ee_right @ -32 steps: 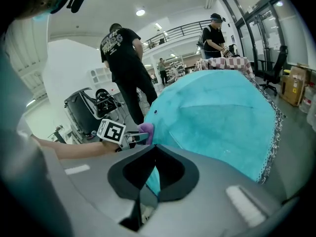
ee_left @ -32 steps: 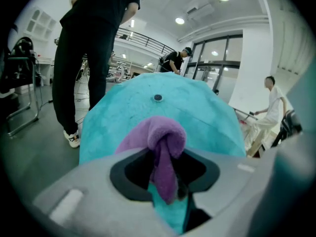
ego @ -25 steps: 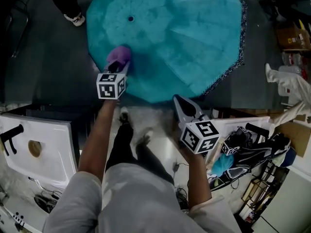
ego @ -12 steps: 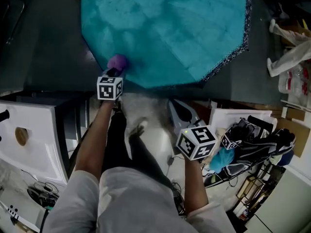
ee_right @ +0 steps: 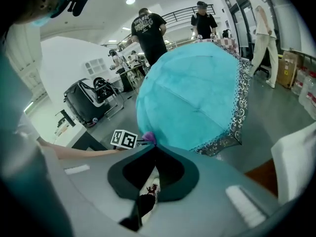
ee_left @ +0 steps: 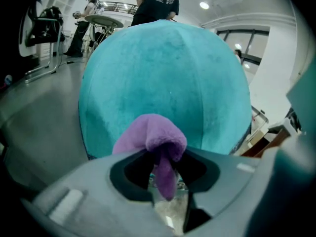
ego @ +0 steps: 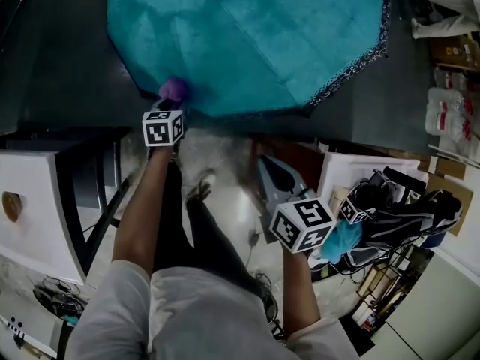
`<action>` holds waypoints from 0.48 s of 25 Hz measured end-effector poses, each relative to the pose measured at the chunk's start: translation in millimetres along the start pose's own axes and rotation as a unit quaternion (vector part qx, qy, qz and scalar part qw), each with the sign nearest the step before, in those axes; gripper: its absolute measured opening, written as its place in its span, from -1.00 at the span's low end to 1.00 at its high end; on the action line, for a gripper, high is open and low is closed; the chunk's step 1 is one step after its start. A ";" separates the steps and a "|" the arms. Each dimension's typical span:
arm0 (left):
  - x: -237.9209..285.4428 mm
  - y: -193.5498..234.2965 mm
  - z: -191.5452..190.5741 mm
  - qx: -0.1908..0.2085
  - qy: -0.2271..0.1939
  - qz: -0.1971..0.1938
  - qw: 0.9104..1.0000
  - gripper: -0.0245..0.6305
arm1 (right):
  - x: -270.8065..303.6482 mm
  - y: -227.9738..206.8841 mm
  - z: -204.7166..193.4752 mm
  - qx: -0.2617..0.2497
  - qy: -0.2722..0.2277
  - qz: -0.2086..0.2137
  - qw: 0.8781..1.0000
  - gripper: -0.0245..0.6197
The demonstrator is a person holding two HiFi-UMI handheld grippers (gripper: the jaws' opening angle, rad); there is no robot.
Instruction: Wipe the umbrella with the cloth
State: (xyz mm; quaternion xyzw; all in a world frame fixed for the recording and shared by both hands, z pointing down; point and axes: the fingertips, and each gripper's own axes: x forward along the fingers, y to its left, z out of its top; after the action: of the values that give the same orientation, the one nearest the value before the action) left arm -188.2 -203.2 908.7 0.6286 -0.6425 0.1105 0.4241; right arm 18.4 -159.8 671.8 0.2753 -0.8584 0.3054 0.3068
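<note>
A big teal umbrella (ego: 247, 36) lies open on the dark floor, its patterned rim toward me. In the head view my left gripper (ego: 171, 102) is at the canopy's near left edge, shut on a purple cloth (ego: 173, 90) that rests against the fabric. The left gripper view shows the cloth (ee_left: 153, 137) bunched in the jaws, the canopy (ee_left: 168, 78) right behind it. My right gripper (ego: 265, 165) hangs shut and empty short of the umbrella's near rim. Its own view shows the umbrella (ee_right: 197, 98), the left gripper's marker cube (ee_right: 124, 138) and the cloth (ee_right: 148, 138).
A white cabinet (ego: 30, 201) stands at my left. Black bags (ego: 397, 216) and a white panel (ego: 352, 182) crowd the right, with boxes (ego: 450, 51) farther back. Several people (ee_right: 148, 31) stand behind the umbrella. My own legs (ego: 202, 238) are below.
The left gripper has drawn the cloth down the canopy to its near left edge. The head view has slid back, so less of the umbrella shows. The right gripper stays shut and low.
</note>
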 end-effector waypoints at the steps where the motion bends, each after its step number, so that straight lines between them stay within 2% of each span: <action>1: 2.3 -0.9 -5.7 -0.006 0.000 -0.002 1.000 -0.51 | 1.0 -1.4 -5.2 0.001 0.002 0.000 1.000 -0.91; 6: 12.2 -13.1 -34.5 -0.018 0.016 -0.016 1.000 -0.51 | 6.5 -5.7 -21.3 -0.003 0.010 0.002 1.000 -0.91; 12: 6.8 -45.0 -64.4 -0.034 0.050 -0.053 0.997 -0.51 | 1.4 0.8 -17.8 -0.008 0.003 0.011 1.000 -0.91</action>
State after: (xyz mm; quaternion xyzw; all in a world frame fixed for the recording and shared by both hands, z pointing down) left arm -120.4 -172.8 935.4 0.6410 -0.5893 0.0975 0.4819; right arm 23.3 -147.3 683.7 0.2623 -0.8628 0.3030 0.3083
